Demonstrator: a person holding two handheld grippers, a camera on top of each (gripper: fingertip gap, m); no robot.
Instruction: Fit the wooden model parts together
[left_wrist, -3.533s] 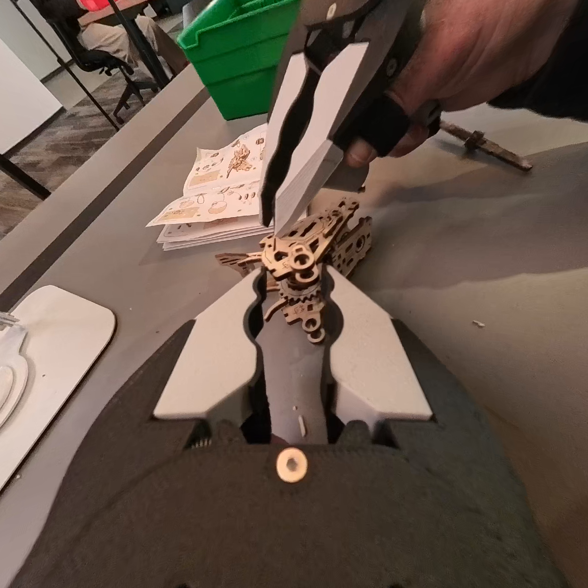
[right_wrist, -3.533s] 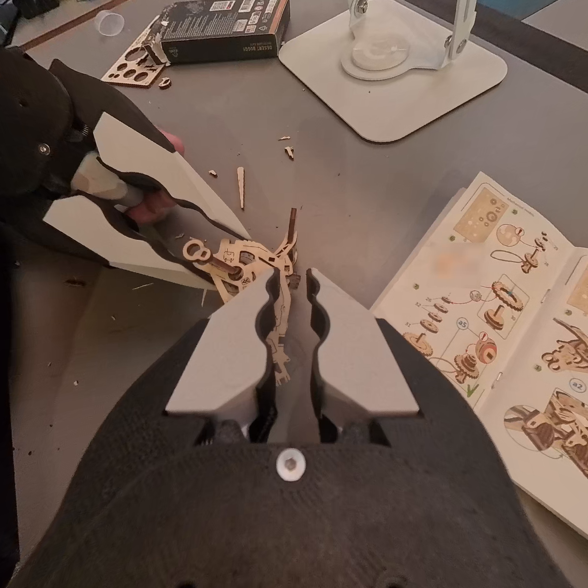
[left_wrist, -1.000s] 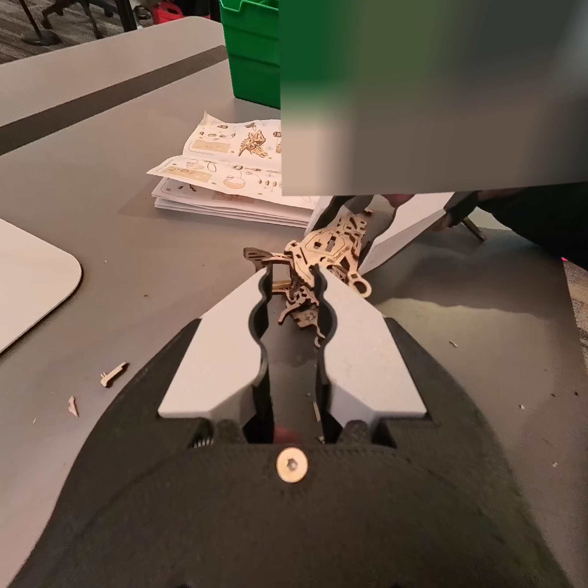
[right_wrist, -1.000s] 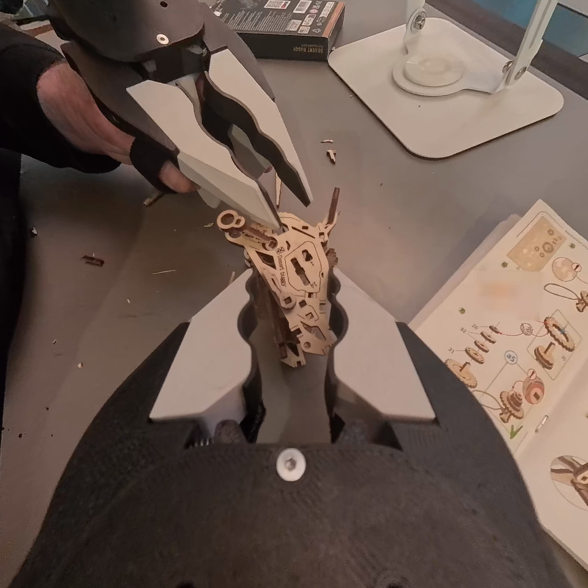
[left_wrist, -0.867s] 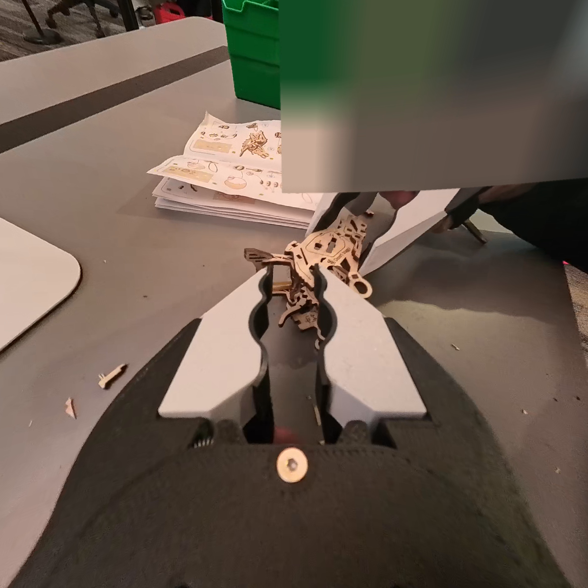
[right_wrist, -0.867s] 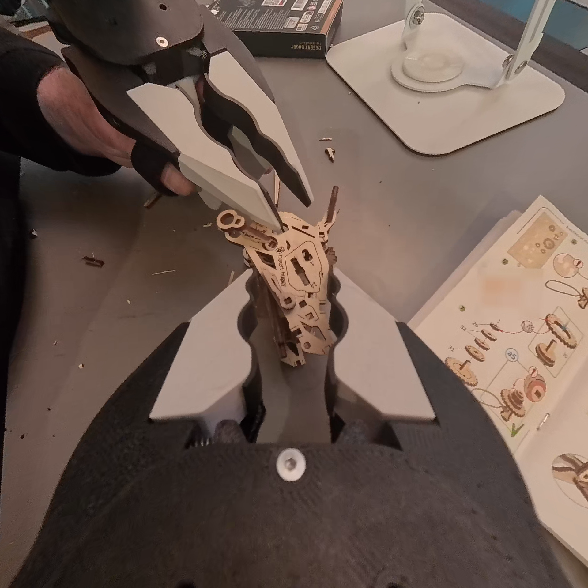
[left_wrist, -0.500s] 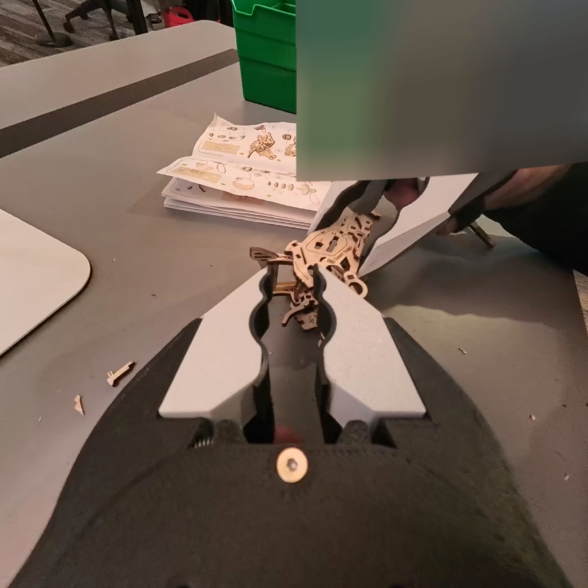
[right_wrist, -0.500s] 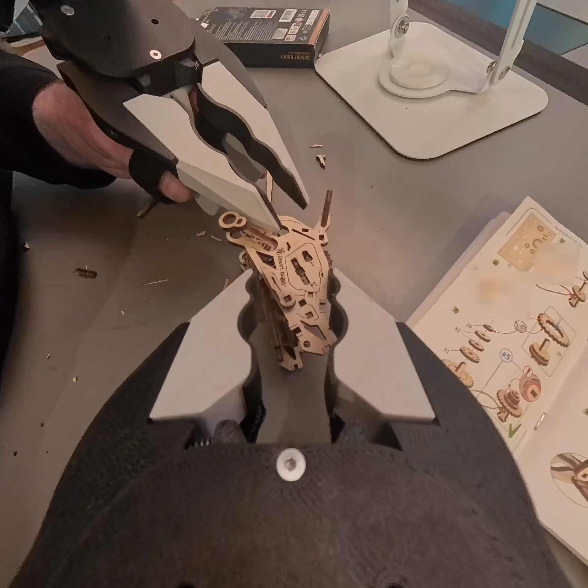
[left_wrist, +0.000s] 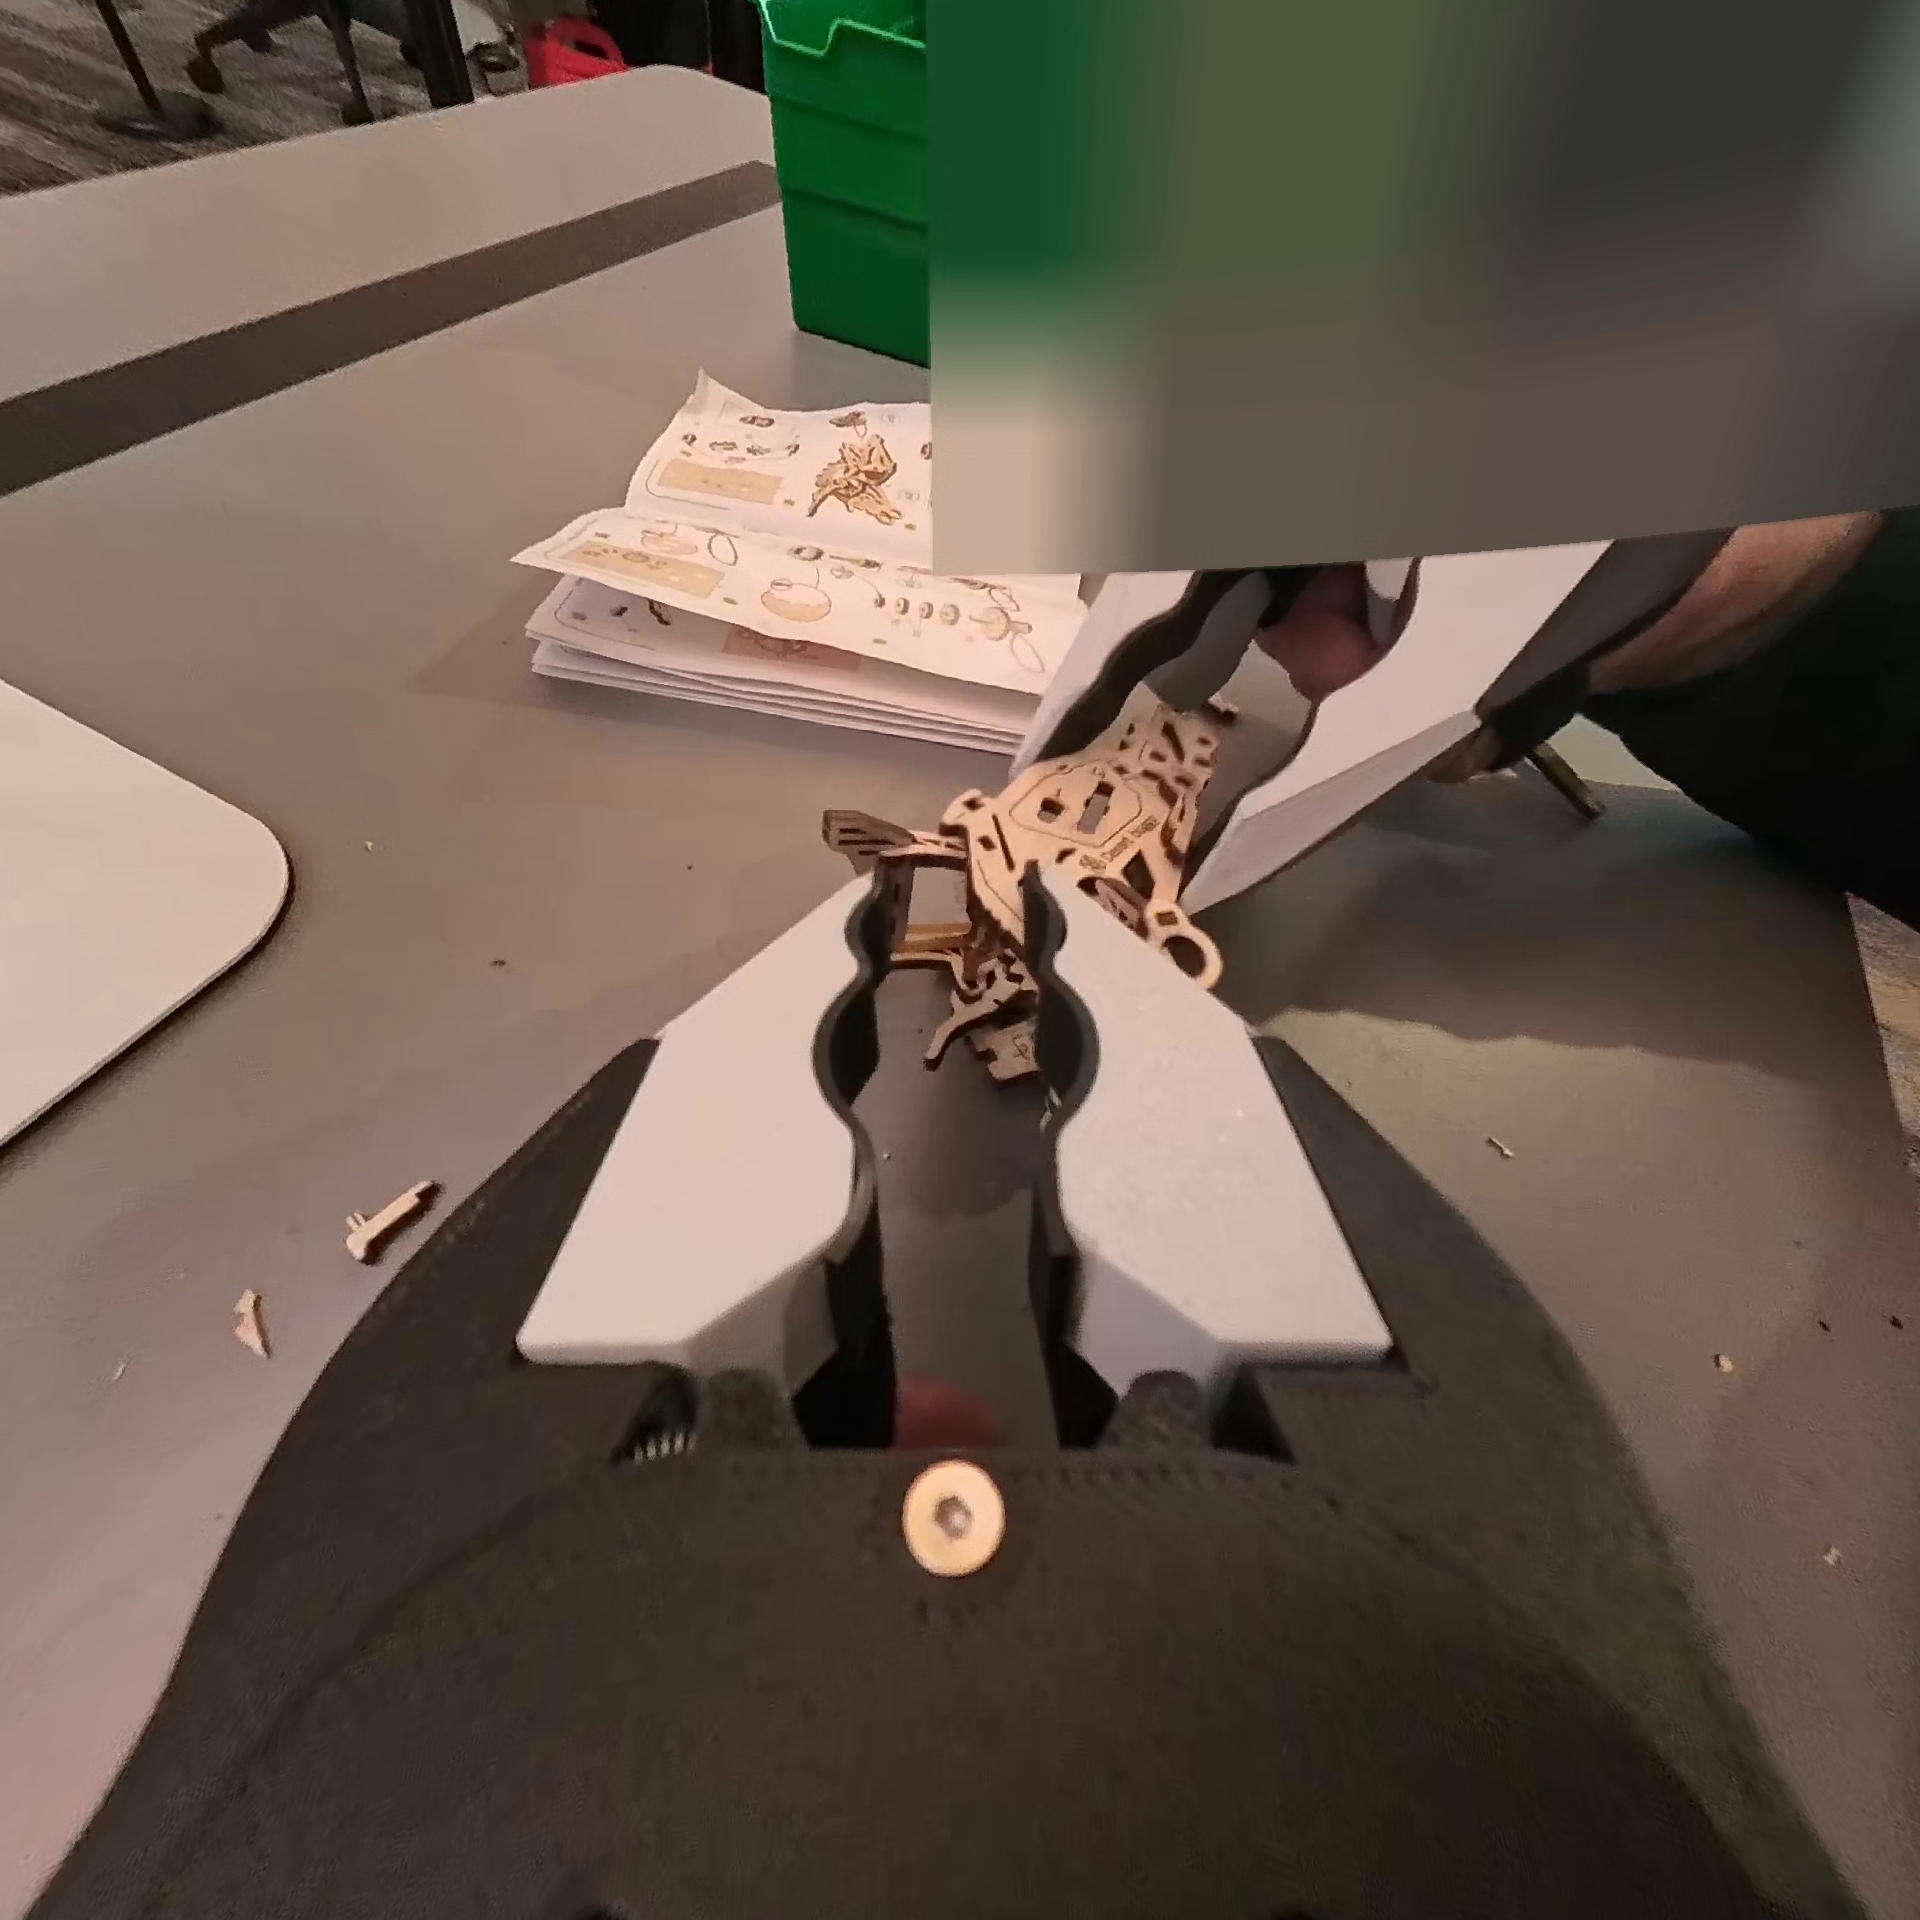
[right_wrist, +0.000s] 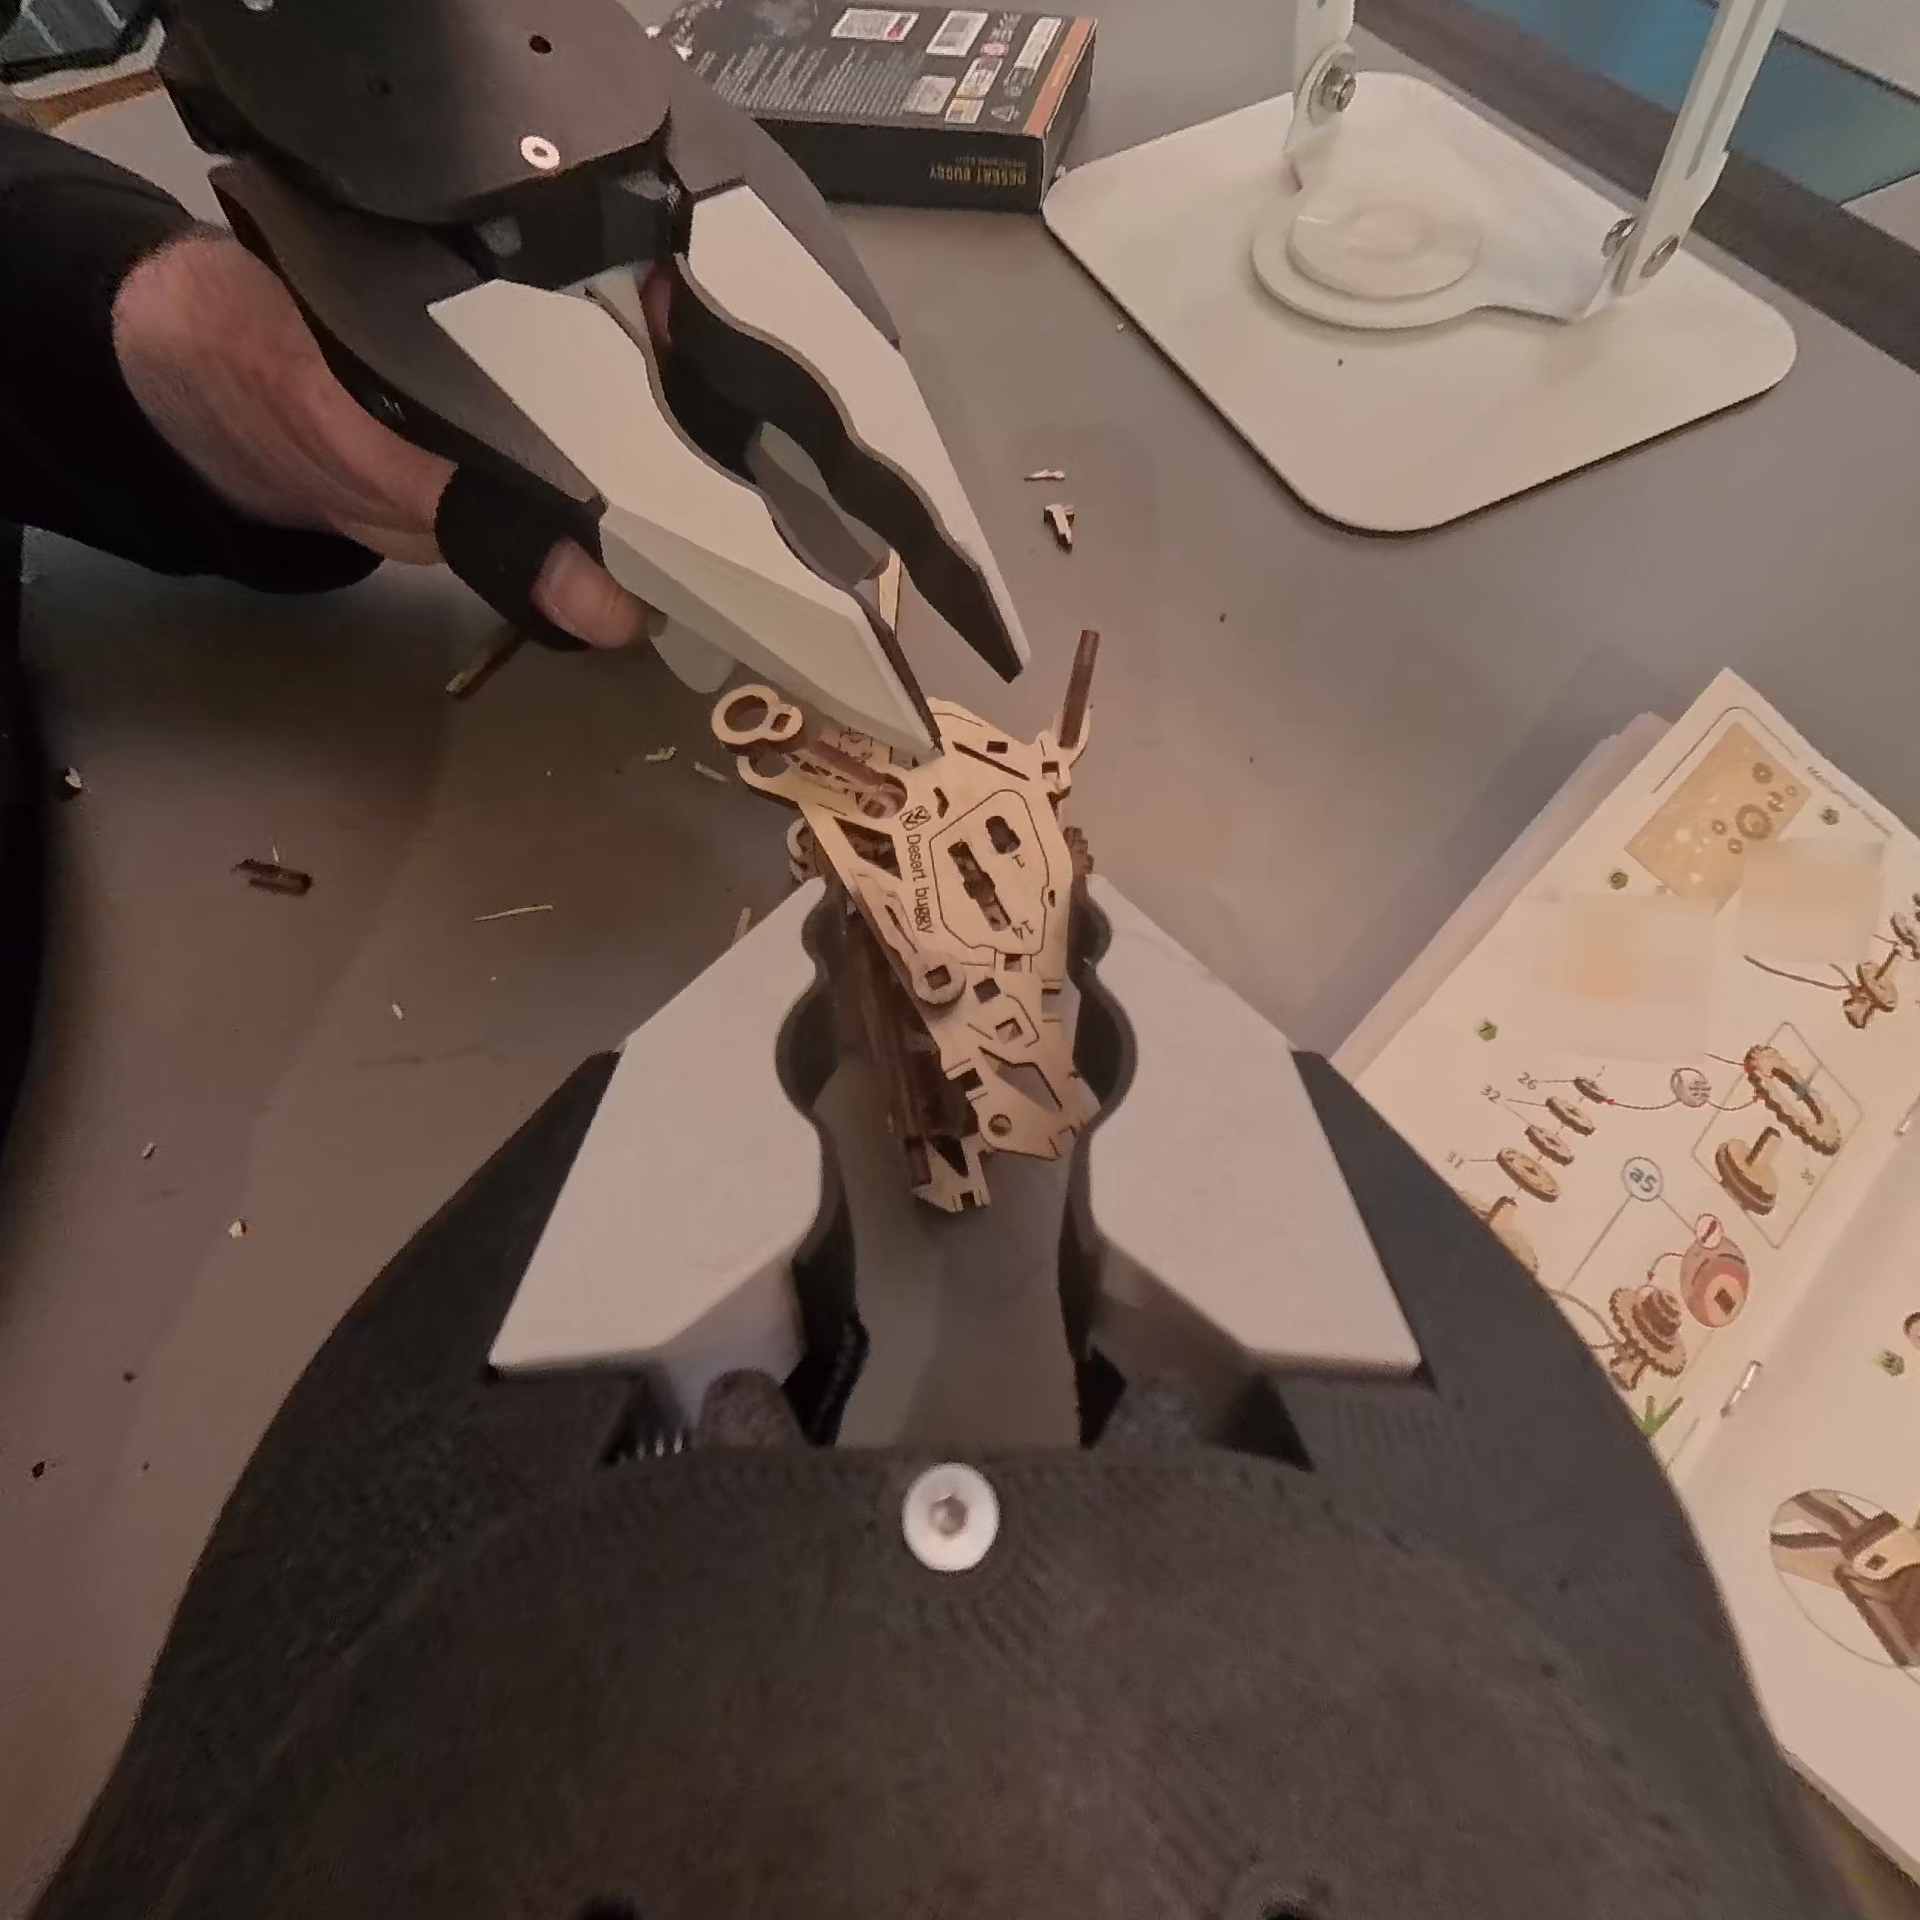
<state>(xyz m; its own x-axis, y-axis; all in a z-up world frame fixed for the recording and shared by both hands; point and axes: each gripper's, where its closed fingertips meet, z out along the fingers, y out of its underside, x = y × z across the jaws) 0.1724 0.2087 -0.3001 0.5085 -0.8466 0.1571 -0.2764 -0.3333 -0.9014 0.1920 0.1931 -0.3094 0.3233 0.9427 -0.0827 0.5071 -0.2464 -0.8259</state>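
Model (right_wrist: 966, 935) sits above the grey table (right_wrist: 1299, 665), clamped in right gripper (right_wrist: 951, 904): both pads press its flanks, jaws pinching the wooden frame. Left gripper (right_wrist: 966, 707) comes in from upper left, jaws partly spread; one fingertip (right_wrist: 914, 727) touches the model's top edge next to a ringed lever, the other tip is clear of it, so nothing is pinched. Instruction booklet (right_wrist: 1662, 1039) lies open to the right, white stand base (right_wrist: 1455, 416) behind, green bin (left_wrist: 847, 177) farther off.
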